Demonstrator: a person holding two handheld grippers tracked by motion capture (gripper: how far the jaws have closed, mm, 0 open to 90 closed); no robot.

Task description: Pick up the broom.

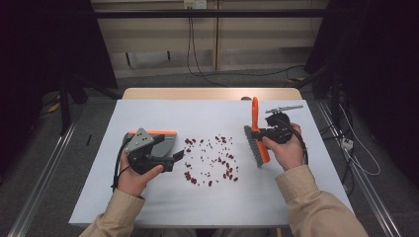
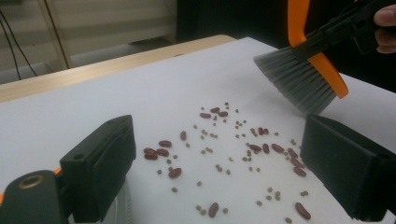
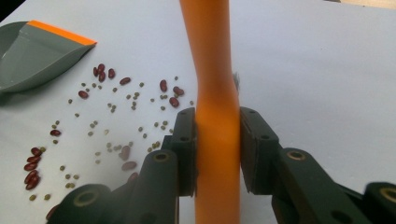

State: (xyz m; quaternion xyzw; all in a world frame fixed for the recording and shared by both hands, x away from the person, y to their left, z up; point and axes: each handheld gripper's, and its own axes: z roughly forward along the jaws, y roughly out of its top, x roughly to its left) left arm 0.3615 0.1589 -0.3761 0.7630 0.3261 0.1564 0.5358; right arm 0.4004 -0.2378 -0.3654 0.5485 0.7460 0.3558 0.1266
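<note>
**Brush gripped, dustpan let go, beans loose between them**

Dim room, cables on the floor behind; a wooden table [image 1: 212,93] under a pale sheet [image 1: 207,202]. Landmark is the scatter of red beans [image 1: 210,160] mid-sheet, mixed with small green beans [image 2: 219,167].

Brush [image 1: 257,140]: just right of the beans, orange handle pointing away from the person, grey bristles [image 2: 294,81] at the near end, angled toward the scatter and hanging just beside its right edge; whether they touch the sheet I cannot tell. The right gripper [image 1: 269,132] is clamped on that handle, one pad pressing each side of the orange shaft [image 3: 217,116], a hand wrapped round the gripper body.

Dustpan [image 1: 150,140]: just left of the beans, grey with an orange lip [image 3: 60,31], lying flat on the sheet, mouth facing the scatter.

Left gripper [image 1: 173,160]: left of the beans, beside the dustpan's near edge, pointing at the scatter. Its jaws stand wide apart, nothing between them; beans show through the gap in the left gripper view.
</note>
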